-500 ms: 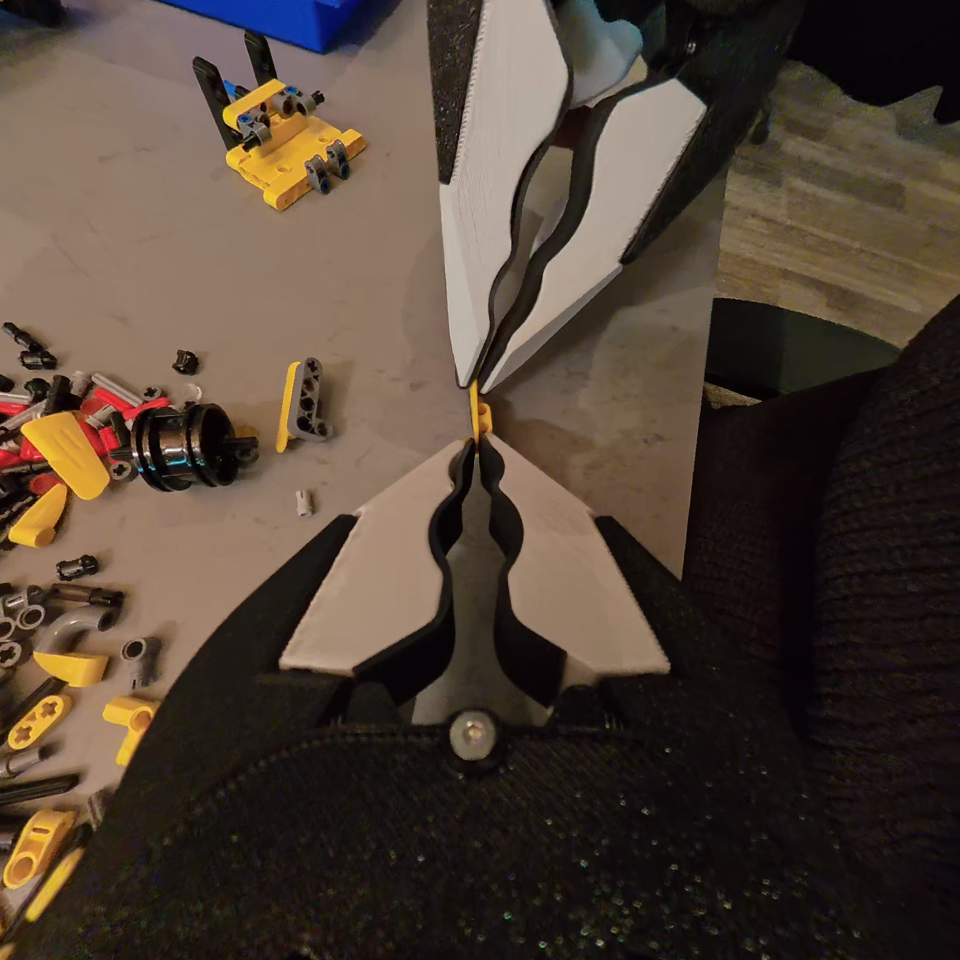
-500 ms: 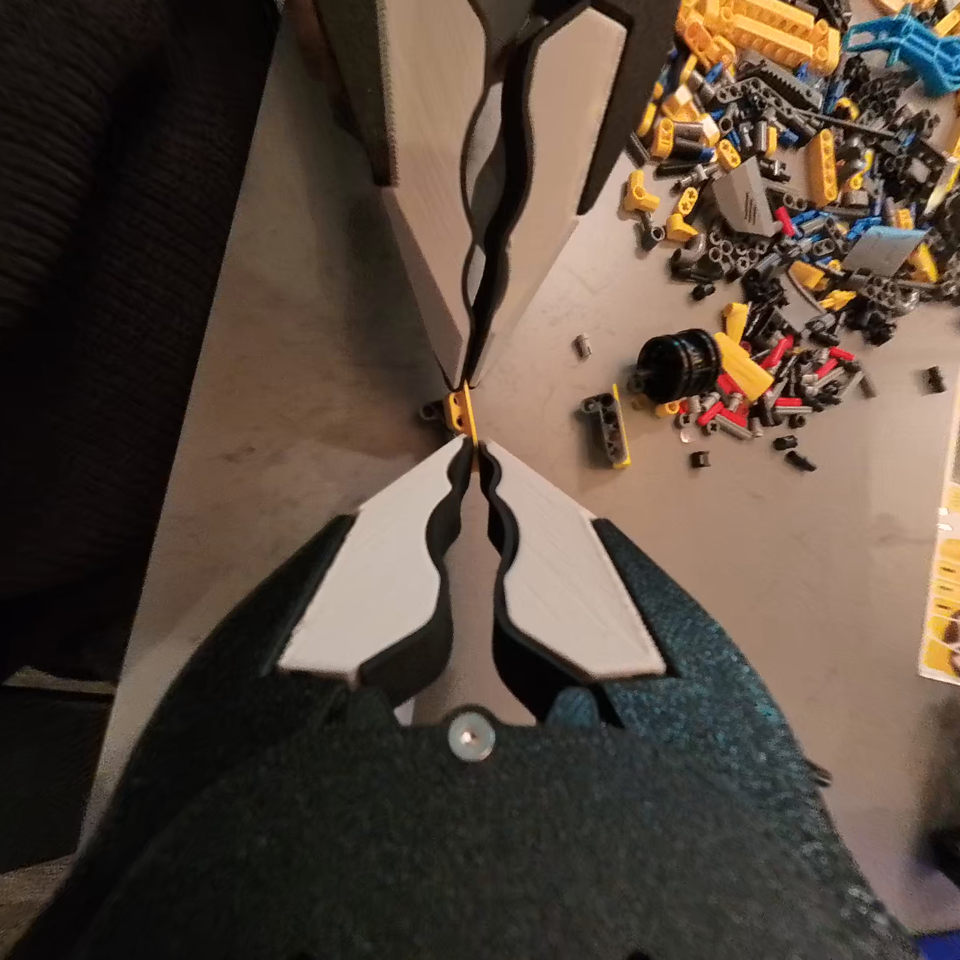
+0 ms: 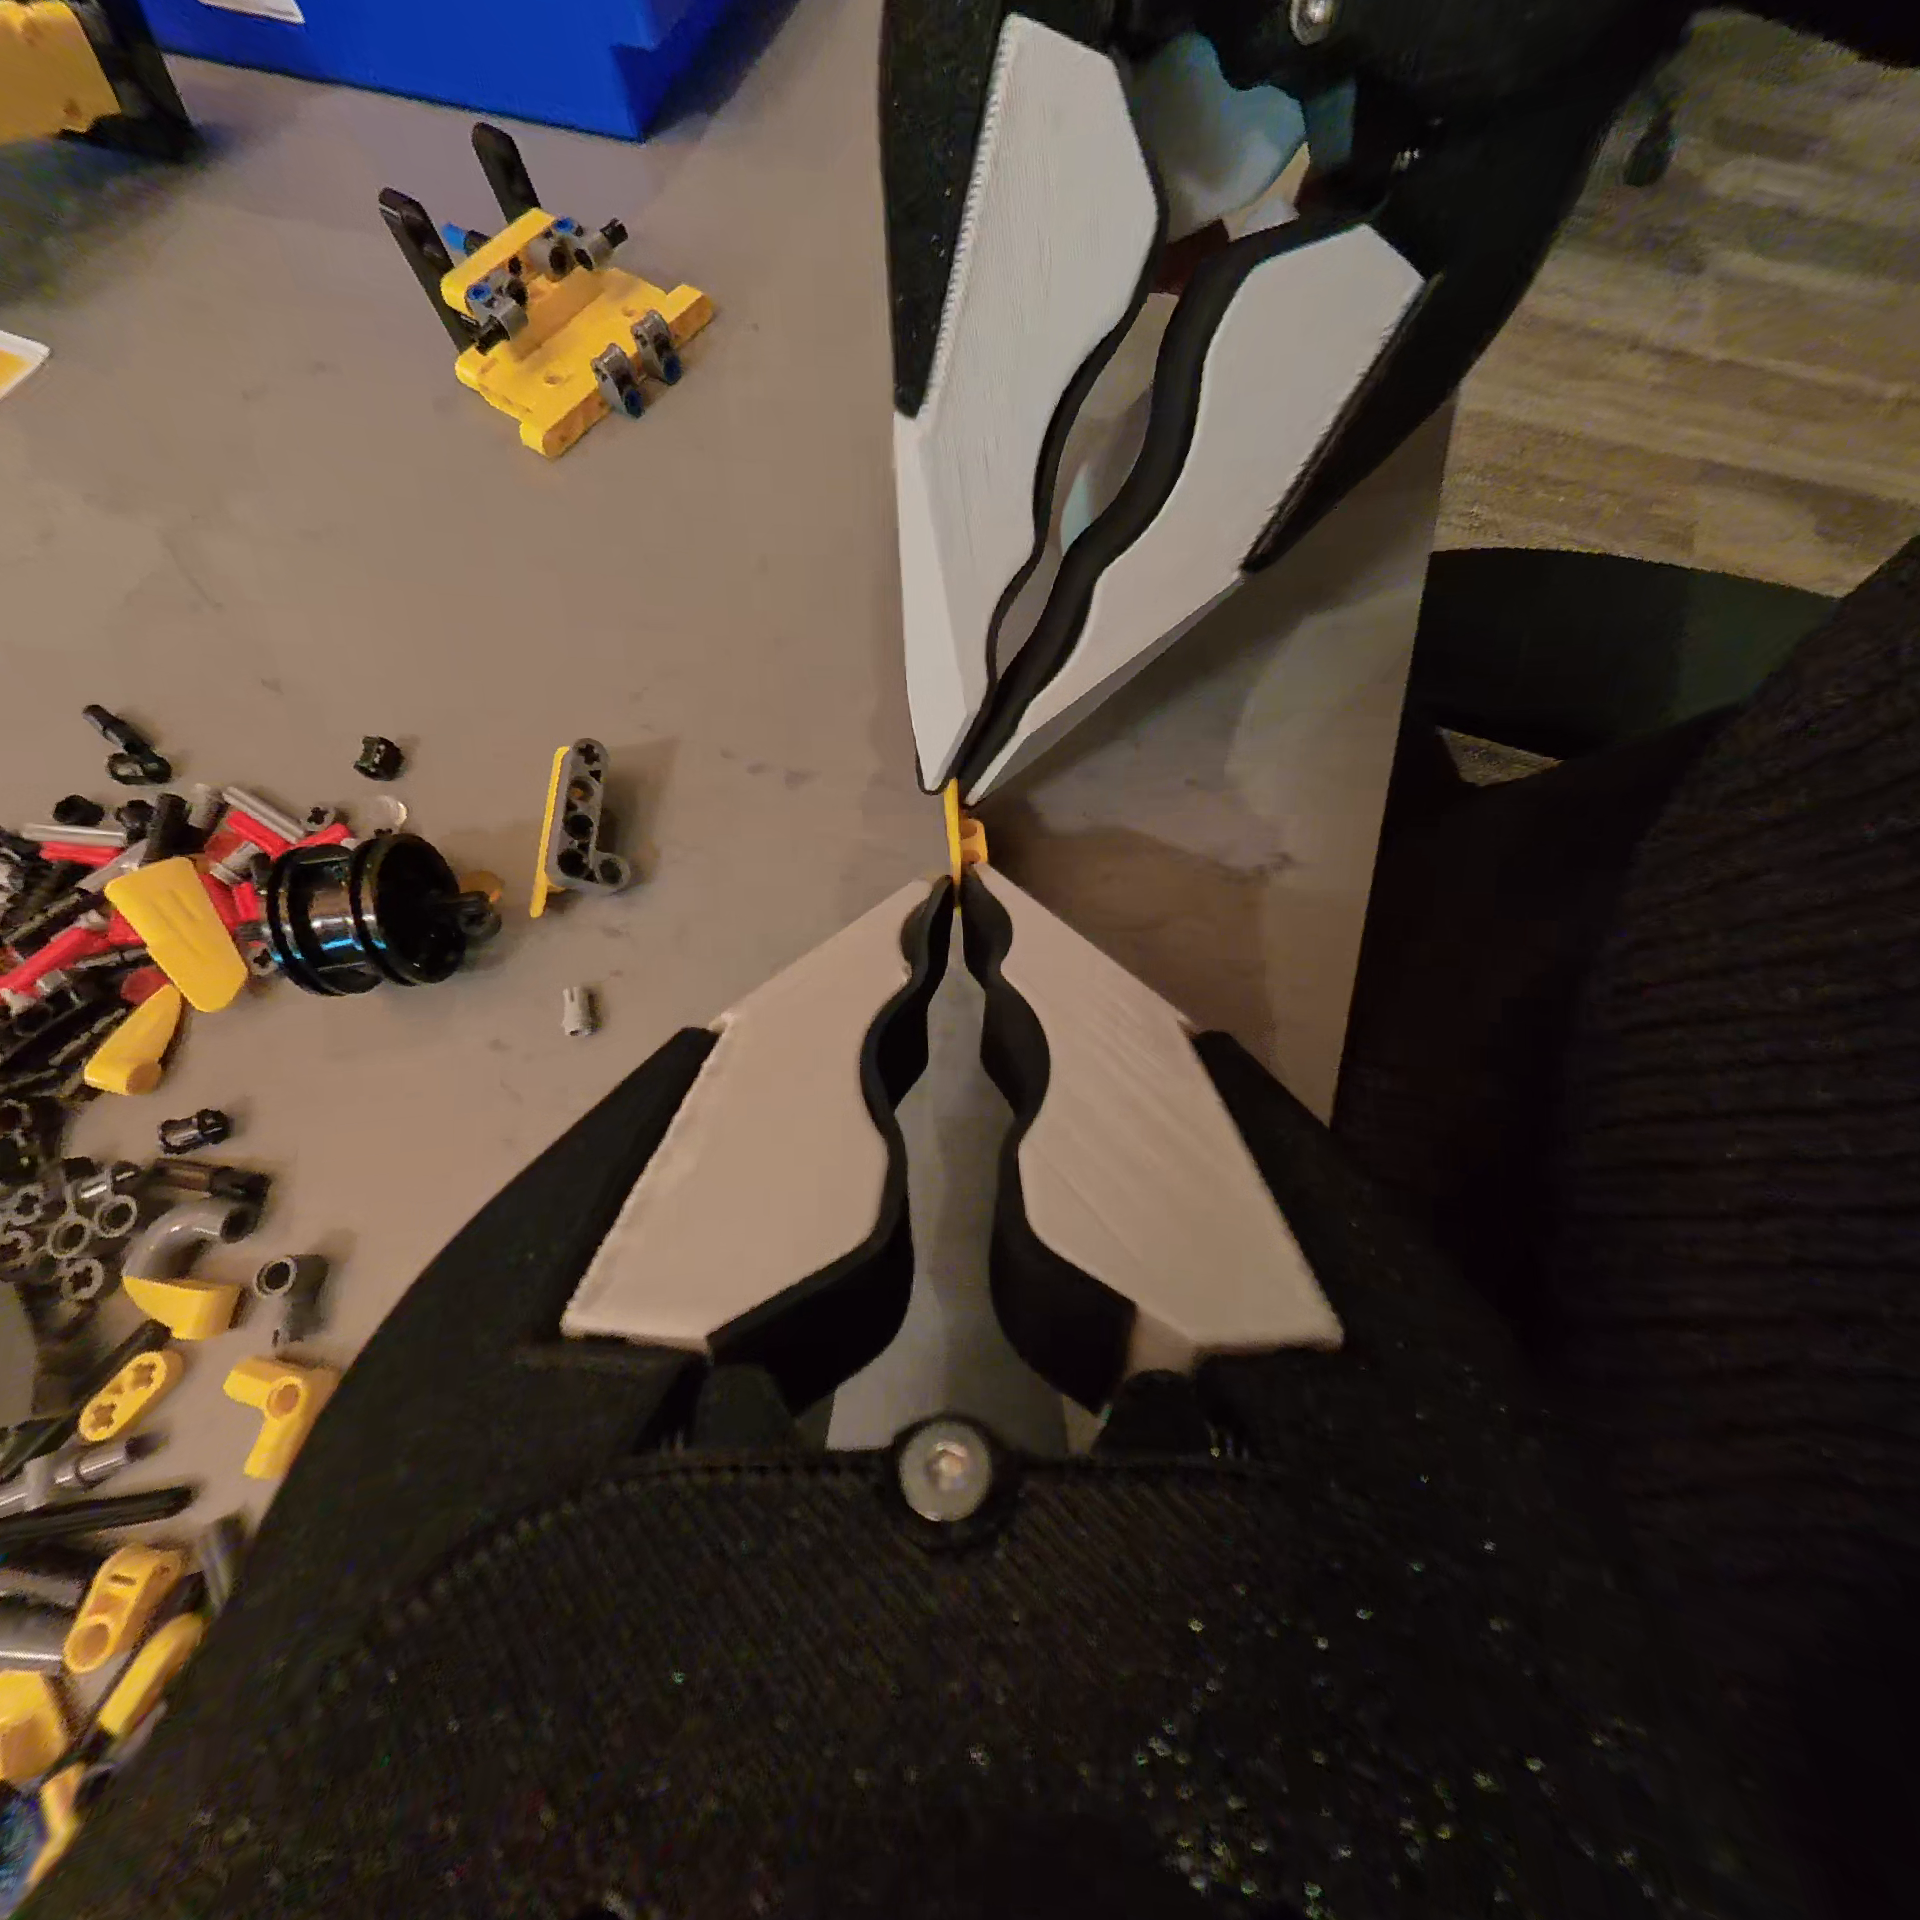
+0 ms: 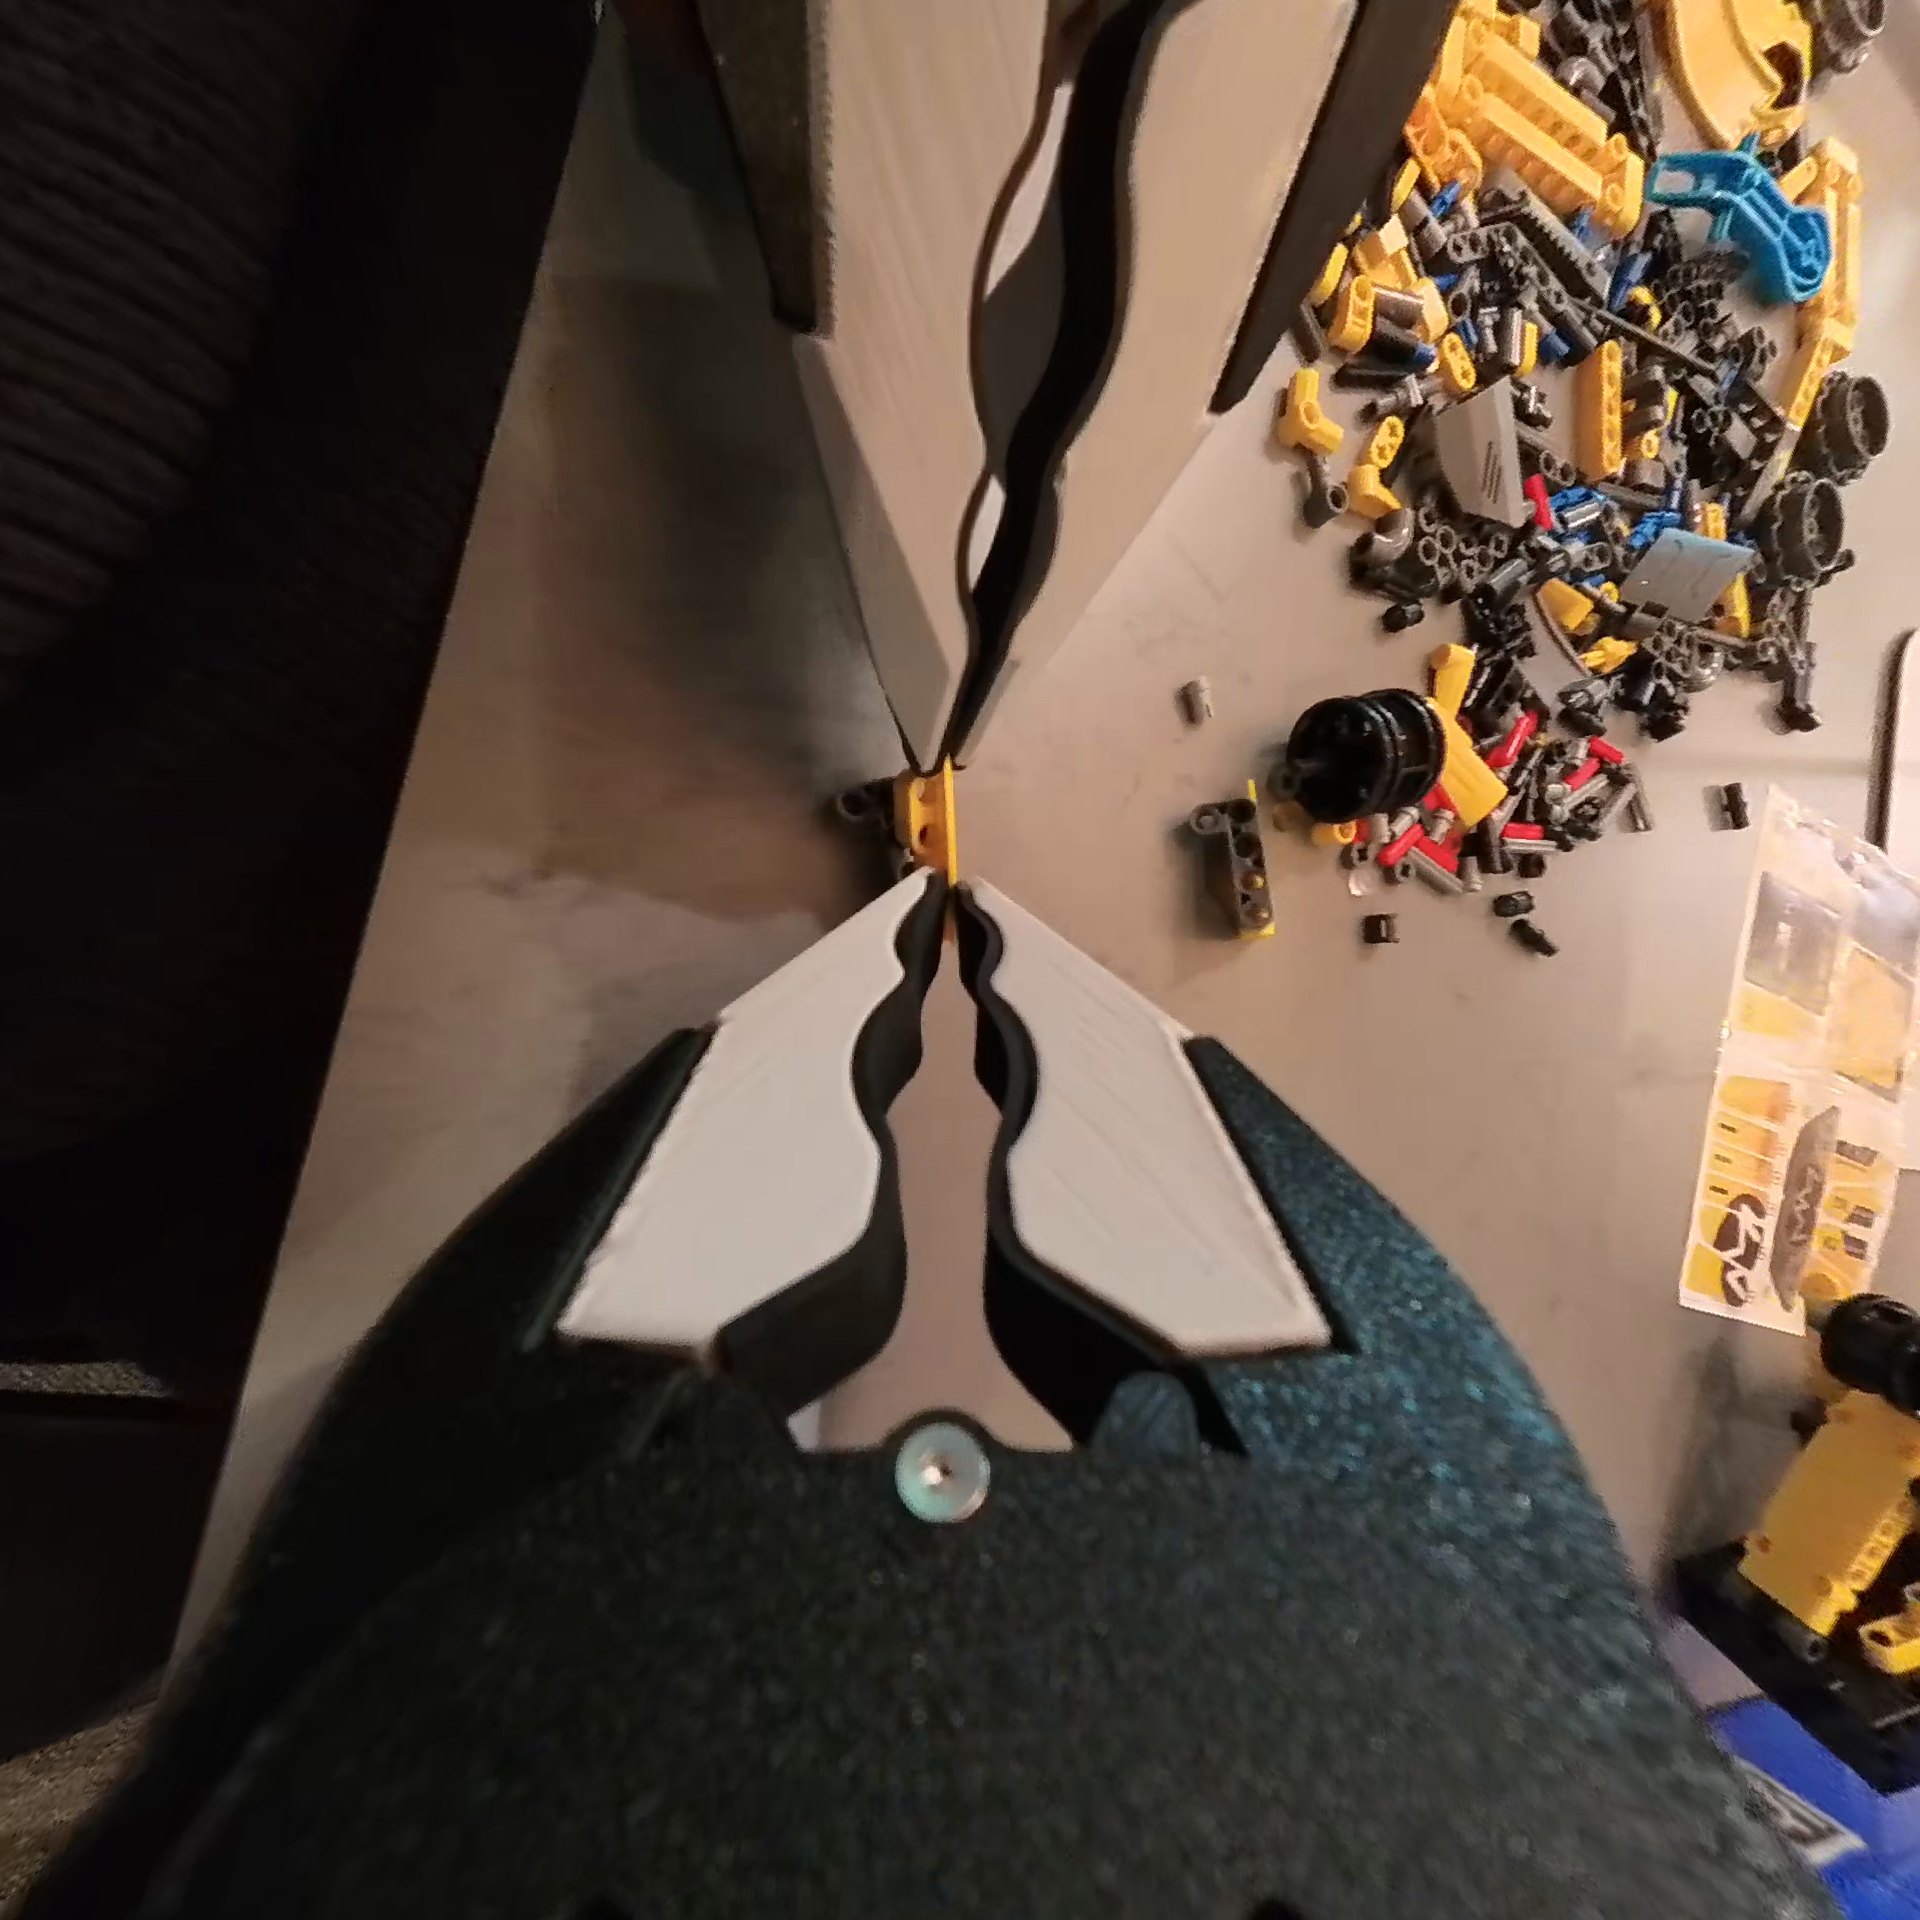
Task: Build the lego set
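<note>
The left gripper (image 3: 951, 883) is clenched on the near end of a small yellow piece (image 3: 958, 836), which hangs in the air above the bare near edge of the grey surface (image 3: 727, 644), close to the person's dark knit sleeve (image 3: 1714, 1039). The right gripper (image 3: 948, 784) meets it tip to tip from the far side and is clenched on the other end, so both pinch the same piece between them. In the right wrist view the yellow piece (image 4: 928, 821) shows holes and a small dark grey part (image 4: 857, 805) sticking out on its left; whether that part is fully seated I cannot tell. With so little plastic in each pinch, the hold looks best kept steady with both grippers in line, since any twist could flick the piece out. On the surface to the left, near to far, lie loose yellow and grey pins, a grey elbow (image 3: 192, 1236), a black wheel hub (image 3: 364, 914) beside red pins, and a grey-and-yellow beam (image 3: 577, 831) just beside it. Farther off stands a yellow assembly (image 3: 571, 322) with two black uprights, and beyond it a blue bin (image 3: 468, 52).
</note>
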`<state>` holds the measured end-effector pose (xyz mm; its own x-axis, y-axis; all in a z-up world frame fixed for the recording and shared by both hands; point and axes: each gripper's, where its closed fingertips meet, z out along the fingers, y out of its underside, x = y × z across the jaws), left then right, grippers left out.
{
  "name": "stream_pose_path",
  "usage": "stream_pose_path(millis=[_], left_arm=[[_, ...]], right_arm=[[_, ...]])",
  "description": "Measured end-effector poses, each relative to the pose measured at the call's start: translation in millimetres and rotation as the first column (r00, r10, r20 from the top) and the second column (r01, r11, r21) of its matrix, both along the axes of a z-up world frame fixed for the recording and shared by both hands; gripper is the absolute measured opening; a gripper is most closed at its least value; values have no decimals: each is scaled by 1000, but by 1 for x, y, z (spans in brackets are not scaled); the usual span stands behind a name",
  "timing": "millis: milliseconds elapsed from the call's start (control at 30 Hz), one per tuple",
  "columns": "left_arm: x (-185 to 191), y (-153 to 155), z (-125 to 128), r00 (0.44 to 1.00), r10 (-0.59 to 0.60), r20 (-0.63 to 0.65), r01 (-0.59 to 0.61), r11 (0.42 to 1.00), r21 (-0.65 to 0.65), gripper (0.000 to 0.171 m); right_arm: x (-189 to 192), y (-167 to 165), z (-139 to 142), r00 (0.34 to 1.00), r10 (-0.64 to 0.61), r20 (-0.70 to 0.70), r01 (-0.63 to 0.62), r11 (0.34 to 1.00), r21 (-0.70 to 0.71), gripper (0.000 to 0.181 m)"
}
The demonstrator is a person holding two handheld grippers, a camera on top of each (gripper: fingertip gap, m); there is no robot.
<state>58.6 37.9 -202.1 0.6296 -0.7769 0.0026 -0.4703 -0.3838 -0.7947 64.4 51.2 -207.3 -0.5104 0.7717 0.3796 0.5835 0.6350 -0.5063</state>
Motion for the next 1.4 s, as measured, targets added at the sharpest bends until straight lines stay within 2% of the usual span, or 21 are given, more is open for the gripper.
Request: stream_pose_path(millis=[567, 1200, 1400], left_arm=[[0, -10, 1, 1000, 4, -21, -4, 1000, 2, 0], [1, -10, -3, 1000, 18, 3, -18, 1000, -19, 0], [2, -16, -6, 999, 7, 39, -4, 998, -65, 0]], right_arm=[[0, -9, 7, 999, 25, -45, -20, 995, 93, 1], [1, -9, 3, 1000, 27, -13, -26, 996, 82, 2], [0, -12, 4, 1000, 29, -4, -29, 997, 66, 2]])
